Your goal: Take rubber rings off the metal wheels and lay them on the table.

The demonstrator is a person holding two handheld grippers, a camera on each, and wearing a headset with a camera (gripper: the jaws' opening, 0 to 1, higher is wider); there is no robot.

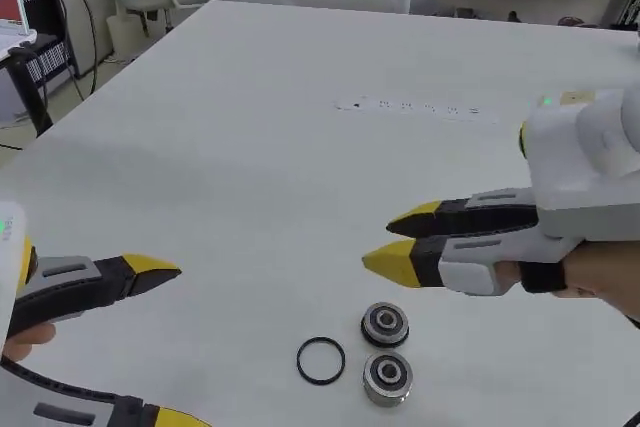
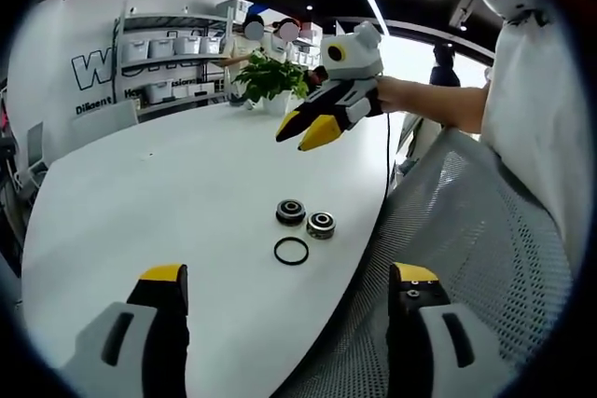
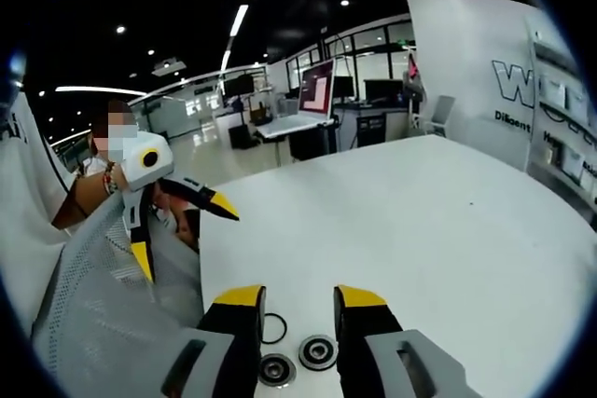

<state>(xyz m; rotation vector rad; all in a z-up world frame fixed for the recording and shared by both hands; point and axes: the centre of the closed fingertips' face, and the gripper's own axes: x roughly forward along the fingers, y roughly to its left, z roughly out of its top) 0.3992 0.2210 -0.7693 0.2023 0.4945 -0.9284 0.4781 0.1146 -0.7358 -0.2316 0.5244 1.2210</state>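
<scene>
So there's one black rubber ring already lying flat on the white table, near the front edge and just left of the two metal wheels, which sit side by side, almost touching; can't tell if those two still have rings on them. The right gripper hovers above the wheels with its yellow-tipped jaws a little apart and nothing between them. The left gripper is off to the left, jaws spread wide and empty.
</scene>
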